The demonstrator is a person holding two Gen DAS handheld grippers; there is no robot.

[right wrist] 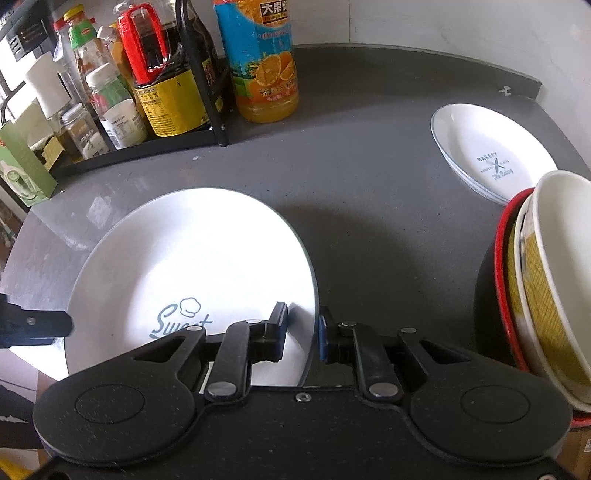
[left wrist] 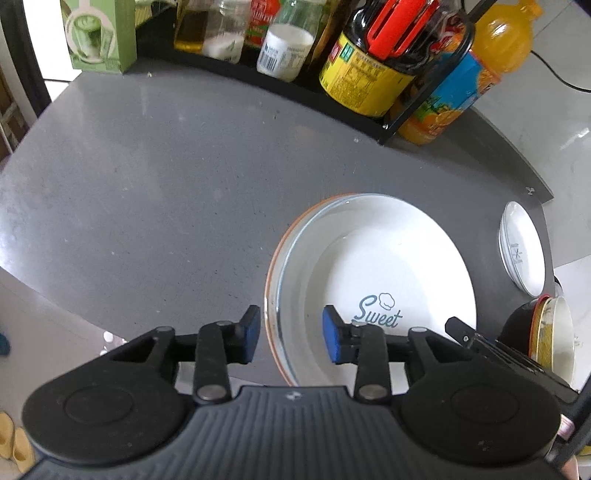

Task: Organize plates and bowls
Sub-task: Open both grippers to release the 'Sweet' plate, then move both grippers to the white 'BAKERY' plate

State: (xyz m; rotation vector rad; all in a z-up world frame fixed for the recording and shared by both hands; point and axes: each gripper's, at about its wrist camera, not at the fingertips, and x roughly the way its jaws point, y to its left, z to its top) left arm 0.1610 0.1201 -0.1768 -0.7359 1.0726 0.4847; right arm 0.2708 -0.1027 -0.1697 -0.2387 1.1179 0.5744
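We've got both grippers at the big white plate (right wrist: 192,266) w/ the "Sweet" print, sitting on the grey counter (left wrist: 147,184). In the left wrist view an orange rim shows under its left edge, so it's on top of another dish — can't tell what kind. Left gripper (left wrist: 291,334): jaws wide apart, straddling the plate's near-left rim, one blue pad outside the rim, the other over the plate's inside; neither pad looks to be touching it. Right gripper (right wrist: 301,338): jaws nearly together w/ the plate's near-right rim running between the pads; left pad is over the plate, right pad just outside the edge. We can't tell if the pads actually press the rim or a thin gap is left. Smaller white plates (right wrist: 491,155) w/ "Bakery" print are stacked at the far right of the counter, well apart from the big one. Nested bowls (right wrist: 546,280) — white/yellow inside a red-rimmed black one — sit at the right edge, tilted, just beside the small plates. At the back, a black rack (right wrist: 207,92) w/ sauce bottles and jars, an orange juice bottle (right wrist: 264,62) just beside it on the right, and a green box (left wrist: 98,35) at the far left.
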